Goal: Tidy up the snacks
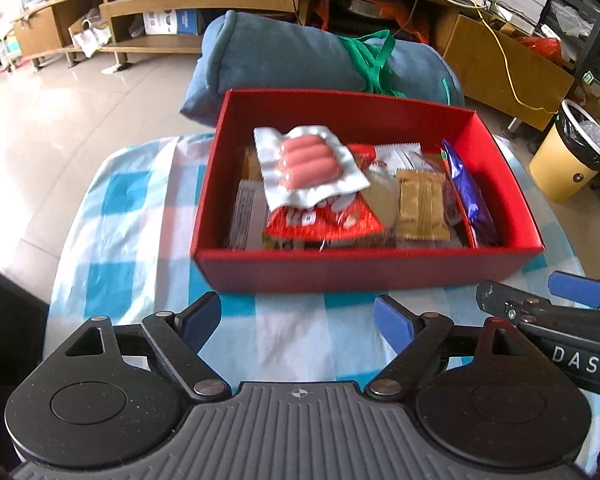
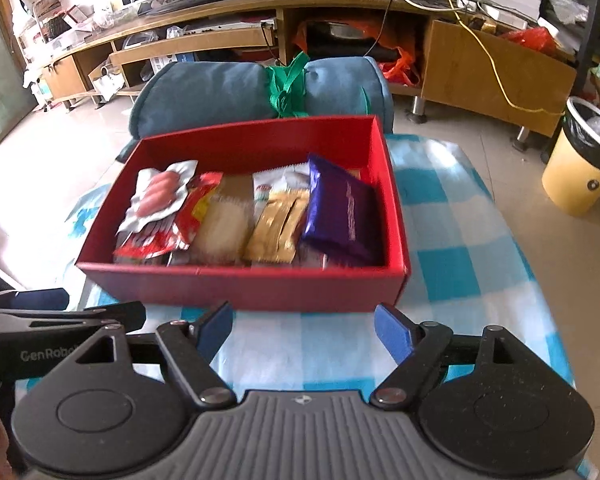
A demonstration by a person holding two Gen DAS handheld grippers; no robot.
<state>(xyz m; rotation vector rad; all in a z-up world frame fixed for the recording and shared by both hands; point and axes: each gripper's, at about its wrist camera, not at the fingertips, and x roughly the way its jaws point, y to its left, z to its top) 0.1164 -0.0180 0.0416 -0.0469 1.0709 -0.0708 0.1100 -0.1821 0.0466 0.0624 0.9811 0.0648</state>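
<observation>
Red box centre frame, snacks gathered inside, sausage pack on top. Left gripper, right gripper: fingers apart, empty, hovering before box.

I see my left hand-held gripper tilted downward, jaws apart and holding nothing. My right hand-held gripper sits just beside it, likewise tilted, spread and bare.

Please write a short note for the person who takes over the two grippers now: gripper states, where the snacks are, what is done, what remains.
Left gripper: open, empty, in front of the red cardboard box.
Right gripper: open, empty, same place.
Snacks: sausage pack, gold wrapper and purple packet all lie inside the box.
Done: no snacks visible on the checked tablecloth.
Left: perhaps straighten the packs.
</observation>
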